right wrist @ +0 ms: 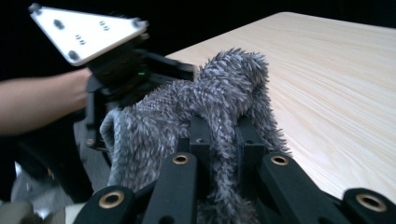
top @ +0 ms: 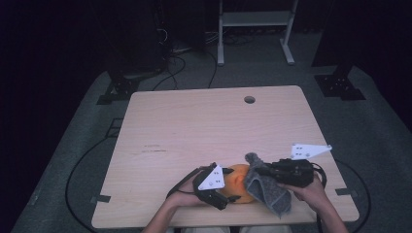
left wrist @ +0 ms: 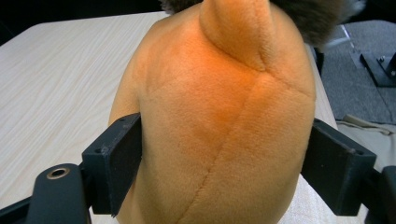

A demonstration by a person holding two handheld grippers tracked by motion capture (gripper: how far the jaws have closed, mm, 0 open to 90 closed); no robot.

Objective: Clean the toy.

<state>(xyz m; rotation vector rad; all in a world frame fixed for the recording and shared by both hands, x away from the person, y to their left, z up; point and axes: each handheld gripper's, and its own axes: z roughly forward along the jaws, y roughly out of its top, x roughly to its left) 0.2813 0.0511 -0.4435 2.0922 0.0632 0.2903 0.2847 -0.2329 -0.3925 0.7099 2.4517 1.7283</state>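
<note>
The person is standing at the near edge of the tabletop (top: pixel 204 121), working with both hands close together. The left tool (top: pixel 228 198) is clamping an orange plush toy (left wrist: pixel 219 121) between its 2 jaws, which are pressing into the toy's sides; the toy is sitting near the front edge, a little right of the middle. The right tool (right wrist: pixel 223 144) is pinching a shaggy grey cloth (right wrist: pixel 219 98) tight between its jaws, and that cloth is draping over the right side of the toy (touching it, and hiding part of it from above).

In the high view the cloth is hanging down toward the table's edge, just in front of the right hand (top: pixel 311 191). From the right gripper view the left tool's black body and its grey 3-cornered plate (right wrist: pixel 86 30) are sitting right behind the cloth.

The rest of the pale wood tabletop is lying bare, with 1 round cable hole (top: pixel 249 99) near the far edge. Around it the room is staying dim: grey carpet (top: pixel 73 145), black cables (top: pixel 175 68) trailing across it, and a white metal frame (top: pixel 255 29) standing at the back.
</note>
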